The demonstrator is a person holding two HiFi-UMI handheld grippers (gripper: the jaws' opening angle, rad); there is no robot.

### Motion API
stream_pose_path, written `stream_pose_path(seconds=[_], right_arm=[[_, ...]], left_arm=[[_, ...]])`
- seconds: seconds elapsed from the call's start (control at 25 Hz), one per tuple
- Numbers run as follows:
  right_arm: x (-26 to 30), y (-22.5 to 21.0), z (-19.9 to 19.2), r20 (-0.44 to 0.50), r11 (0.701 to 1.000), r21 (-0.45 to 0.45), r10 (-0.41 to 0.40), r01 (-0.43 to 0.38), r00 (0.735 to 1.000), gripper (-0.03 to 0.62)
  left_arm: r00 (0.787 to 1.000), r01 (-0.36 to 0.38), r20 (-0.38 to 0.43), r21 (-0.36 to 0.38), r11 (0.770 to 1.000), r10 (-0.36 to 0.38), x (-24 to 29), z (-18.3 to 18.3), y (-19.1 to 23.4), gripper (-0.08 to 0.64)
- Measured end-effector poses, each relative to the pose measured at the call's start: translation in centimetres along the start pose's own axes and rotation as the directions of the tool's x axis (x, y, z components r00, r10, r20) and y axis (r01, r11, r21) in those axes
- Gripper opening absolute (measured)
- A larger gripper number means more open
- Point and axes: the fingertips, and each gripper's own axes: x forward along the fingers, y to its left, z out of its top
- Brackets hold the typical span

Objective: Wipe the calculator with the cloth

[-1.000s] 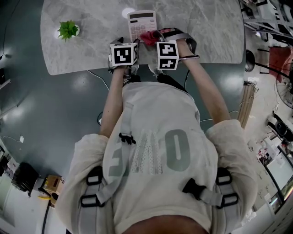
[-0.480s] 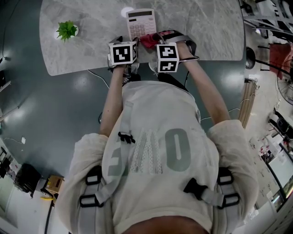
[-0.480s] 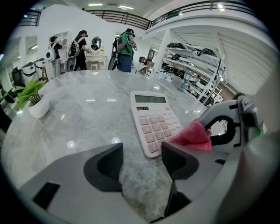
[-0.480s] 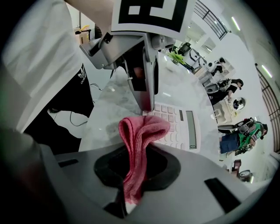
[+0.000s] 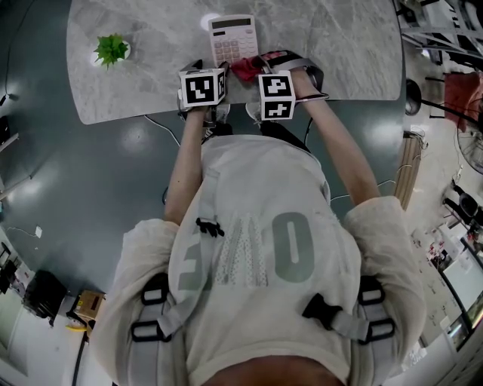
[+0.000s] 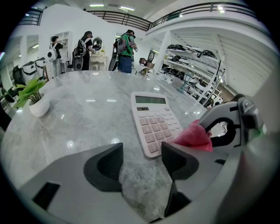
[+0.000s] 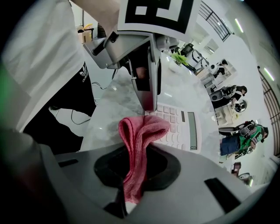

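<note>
A pale pink calculator (image 5: 232, 40) lies on the grey marble table (image 5: 151, 68), also seen as the calculator (image 6: 154, 120) and the calculator (image 7: 179, 127). My right gripper (image 7: 136, 165) is shut on a folded red cloth (image 7: 136, 144), whose free end rests at the calculator's near right corner; the cloth (image 5: 246, 66) and the cloth (image 6: 192, 136) show there too. My left gripper (image 6: 142, 161) is open with nothing between its jaws, just short of the calculator's near edge. In the head view the left gripper (image 5: 202, 88) and right gripper (image 5: 275, 93) sit side by side.
A small potted plant (image 5: 112, 50) stands at the table's left, seen as the plant (image 6: 33, 94) too. A round white object (image 5: 209, 19) lies beyond the calculator. Shelves and several people (image 6: 124, 50) stand far off. The table's near edge runs under both grippers.
The red cloth has shifted very slightly on the calculator's near right corner. Both grippers stay almost where they were.
</note>
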Motion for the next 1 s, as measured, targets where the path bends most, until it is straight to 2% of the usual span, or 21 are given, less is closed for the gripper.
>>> stream_pose_path(seconds=[0.16,0.36,0.52,0.56,0.72,1.0], right_arm=[[-1.1,-2.2,-0.2,0.016,0.998,0.046,-0.051,0.050,0.999,0.055],[-3.0,-8.6,-0.5,0.012,0.979,0.090,-0.187,0.185,0.982,0.055],[-4.2,-13.0,0.3,0.008,0.962,0.082,-0.264,0.262,0.965,0.055],[-4.5,-13.8,0.6,0.009,0.958,0.076,-0.276,0.275,0.961,0.055],[-4.9,-15.9,1.9,0.012,0.950,0.050,-0.308,0.307,0.951,0.055],[-2.7,-16.7,4.2,0.003,0.953,0.033,-0.303,0.302,0.953,0.055]], left_arm=[[1.000,-0.019,-0.019,-0.018,1.000,0.018,-0.3,0.2,0.1,0.284],[0.998,-0.037,0.042,-0.017,0.999,0.037,-1.7,1.5,0.9,0.262],[0.984,-0.113,0.133,-0.047,0.992,0.118,-3.8,2.9,3.4,0.056],[0.977,-0.136,0.155,-0.057,0.989,0.144,-4.4,3.2,4.1,0.046],[0.953,-0.190,0.216,-0.110,0.976,0.210,-6.5,4.2,6.5,0.026],[0.926,-0.220,0.275,-0.166,0.961,0.259,-8.8,4.6,9.7,0.020]])
